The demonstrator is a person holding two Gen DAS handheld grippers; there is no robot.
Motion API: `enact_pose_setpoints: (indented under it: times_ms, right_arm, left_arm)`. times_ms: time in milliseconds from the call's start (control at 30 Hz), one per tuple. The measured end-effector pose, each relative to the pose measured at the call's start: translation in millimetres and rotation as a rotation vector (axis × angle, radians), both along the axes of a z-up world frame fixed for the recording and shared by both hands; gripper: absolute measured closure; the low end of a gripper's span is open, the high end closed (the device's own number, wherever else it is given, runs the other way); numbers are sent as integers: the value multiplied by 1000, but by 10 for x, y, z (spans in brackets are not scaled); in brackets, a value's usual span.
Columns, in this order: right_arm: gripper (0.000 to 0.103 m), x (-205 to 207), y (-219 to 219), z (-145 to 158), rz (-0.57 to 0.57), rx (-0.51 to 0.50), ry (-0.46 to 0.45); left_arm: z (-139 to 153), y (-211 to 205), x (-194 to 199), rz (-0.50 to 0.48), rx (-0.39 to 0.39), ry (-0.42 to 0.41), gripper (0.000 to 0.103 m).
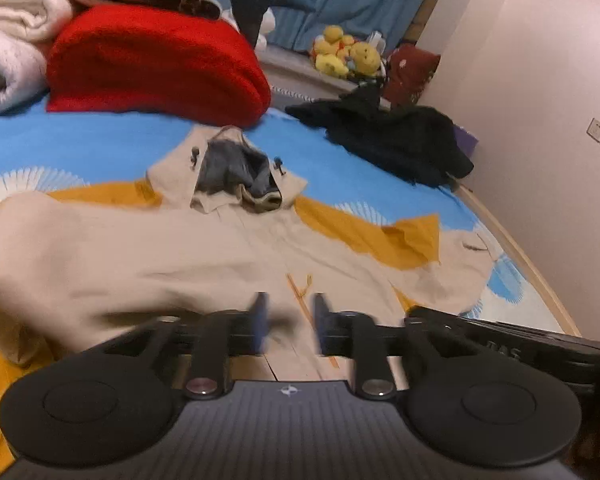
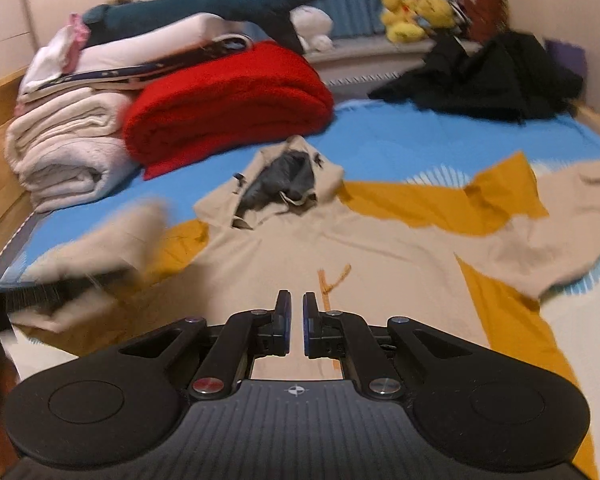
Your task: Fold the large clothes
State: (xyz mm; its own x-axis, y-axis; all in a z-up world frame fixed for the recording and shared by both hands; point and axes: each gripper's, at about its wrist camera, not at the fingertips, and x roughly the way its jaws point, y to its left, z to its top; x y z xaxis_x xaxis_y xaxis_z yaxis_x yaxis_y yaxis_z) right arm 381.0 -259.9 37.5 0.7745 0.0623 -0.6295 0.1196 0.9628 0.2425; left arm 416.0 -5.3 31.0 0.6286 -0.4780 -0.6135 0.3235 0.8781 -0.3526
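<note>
On the bed (image 2: 400, 140), a beige and mustard hoodie (image 2: 340, 248) is lying spread flat, hood pointing toward the red blanket (image 2: 228, 96). The left gripper (image 1: 288, 322) is hovering over the hoodie's lower front, jaws spread, holding nothing; motion blur is softening it. The right gripper (image 2: 296, 326) is hanging over the same area, jaws nearly together with a narrow gap, empty. Beside the red blanket, white blankets (image 2: 64, 148) are sitting stacked. Beyond the hood, dark clothes (image 2: 488, 76) are lying heaped.

Matt cloth hoodie (image 2: 340, 248); seemingly fuzzy red blanket (image 2: 228, 104).
</note>
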Motion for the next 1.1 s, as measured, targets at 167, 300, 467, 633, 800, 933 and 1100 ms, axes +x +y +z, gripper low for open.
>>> enact_pose_setpoints:
  times_ms: [167,300,467,633,800,933,1100]
  right_arm:
    - [91,92,2,-164,-23,32,46]
    - [91,163,69,-274,1,33,47]
    - [91,259,202,-438,60,44,68]
    - [91,375,418,-540,170,10,66]
    - [91,518,677,-653,289,-107,64]
    - [91,628,854,-803,364,-145,104]
    - [72,646,1074,-947,433,-289,92]
  left_arm:
    - [-38,574,301,217,-79,54,59]
    - [-143,1051,542,430,-22,130,61]
    - [-284,1282,676,475,-69,191,64]
    - [-270,1296,647,488,-38,172,64]
    - [-268,1456,646,539,-44,204,64]
    - [-305,1533,686,555,-19,236,64]
    - [-341,1607,717,573,-13,260,64]
